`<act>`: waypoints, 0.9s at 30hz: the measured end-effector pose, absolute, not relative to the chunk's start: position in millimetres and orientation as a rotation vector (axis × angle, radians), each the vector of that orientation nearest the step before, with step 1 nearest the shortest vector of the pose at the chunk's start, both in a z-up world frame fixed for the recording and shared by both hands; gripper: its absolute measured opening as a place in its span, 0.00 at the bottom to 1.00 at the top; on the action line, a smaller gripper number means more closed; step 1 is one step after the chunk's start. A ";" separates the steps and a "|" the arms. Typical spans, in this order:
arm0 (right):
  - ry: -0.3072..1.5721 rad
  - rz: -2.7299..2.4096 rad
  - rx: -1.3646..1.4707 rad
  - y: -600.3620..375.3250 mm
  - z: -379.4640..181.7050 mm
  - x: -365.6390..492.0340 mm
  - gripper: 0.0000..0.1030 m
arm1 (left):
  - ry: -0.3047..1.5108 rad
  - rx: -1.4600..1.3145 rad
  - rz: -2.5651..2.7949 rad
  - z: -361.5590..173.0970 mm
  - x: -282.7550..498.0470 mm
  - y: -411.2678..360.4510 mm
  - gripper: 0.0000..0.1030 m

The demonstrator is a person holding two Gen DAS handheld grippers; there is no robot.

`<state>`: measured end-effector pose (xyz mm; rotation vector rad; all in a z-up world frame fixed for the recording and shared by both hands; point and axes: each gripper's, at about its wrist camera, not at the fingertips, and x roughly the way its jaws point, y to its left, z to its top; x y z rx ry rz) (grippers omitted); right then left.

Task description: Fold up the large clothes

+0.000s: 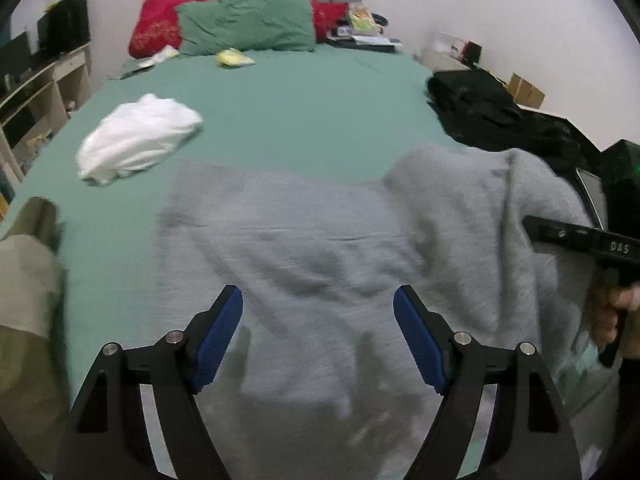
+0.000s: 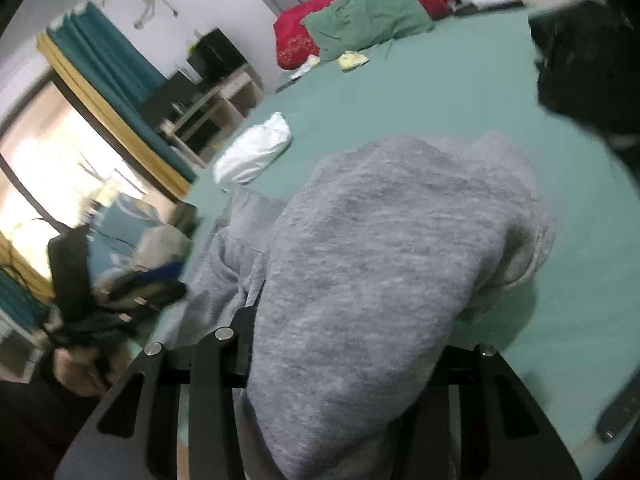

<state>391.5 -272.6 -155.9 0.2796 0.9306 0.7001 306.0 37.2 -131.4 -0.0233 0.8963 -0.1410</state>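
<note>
A large grey fleece garment (image 1: pixel 320 264) lies spread on the green bed sheet (image 1: pixel 288 112) at the near edge. My left gripper (image 1: pixel 318 336) is open and empty just above the grey cloth, its blue pads (image 1: pixel 218 336) wide apart. My right gripper shows at the right of the left wrist view (image 1: pixel 580 240), lifting a fold of the garment. In the right wrist view the grey cloth (image 2: pixel 380 272) drapes over and hides the fingertips of the right gripper (image 2: pixel 352 320), which looks shut on it. The left gripper (image 2: pixel 132 288) shows blurred at the left.
A folded white garment (image 1: pixel 136 140) lies on the sheet at the left. A dark garment pile (image 1: pixel 496 116) sits at the bed's right edge. Green and red pillows (image 1: pixel 248 24) lie at the headboard. A beige cloth (image 1: pixel 24 280) lies at the near left. Shelves (image 1: pixel 36 88) stand left of the bed.
</note>
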 end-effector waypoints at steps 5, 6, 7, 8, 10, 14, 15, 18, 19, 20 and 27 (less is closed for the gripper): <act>0.959 0.606 0.151 -220.7 -119.4 381.8 0.42 | 0.882 -0.080 -0.067 -146.5 297.1 121.4 0.79; 0.971 0.593 0.108 -201.5 -112.2 381.7 0.42 | 0.874 -0.092 -0.063 -150.7 295.8 134.8 0.79; 0.981 0.585 0.071 -188.3 -109.1 382.2 0.43 | 0.861 -0.104 -0.064 -156.2 294.9 150.5 0.79; 0.994 0.580 0.038 -174.2 -105.9 382.8 0.43 | 0.855 -0.110 -0.066 -161.1 294.5 159.9 0.79; 1.035 0.571 -0.029 -140.9 -104.4 387.5 0.44 | 0.841 -0.131 -0.069 -172.7 291.9 179.4 0.79; 1.139 0.591 -0.111 -73.6 -113.5 395.2 0.48 | 0.893 -0.180 -0.077 -187.2 290.5 205.6 0.79; 1.167 0.597 -0.112 -60.1 -119.5 398.3 0.48 | 0.889 -0.204 -0.105 -184.1 287.4 209.8 0.79; 1.227 0.581 -0.004 -20.1 -135.5 402.1 0.66 | 0.861 -0.225 -0.136 -171.8 278.5 220.7 0.79; 1.247 0.603 0.051 -7.0 -142.0 399.0 0.82 | 0.863 -0.221 -0.121 -168.3 277.5 225.6 0.79; 1.257 0.637 0.120 4.7 -144.8 397.6 0.97 | 0.862 -0.221 -0.115 -166.3 276.4 230.1 0.79; 1.221 0.793 0.412 27.7 -131.4 387.3 0.99 | 0.849 -0.365 -0.035 -162.2 260.8 277.9 0.79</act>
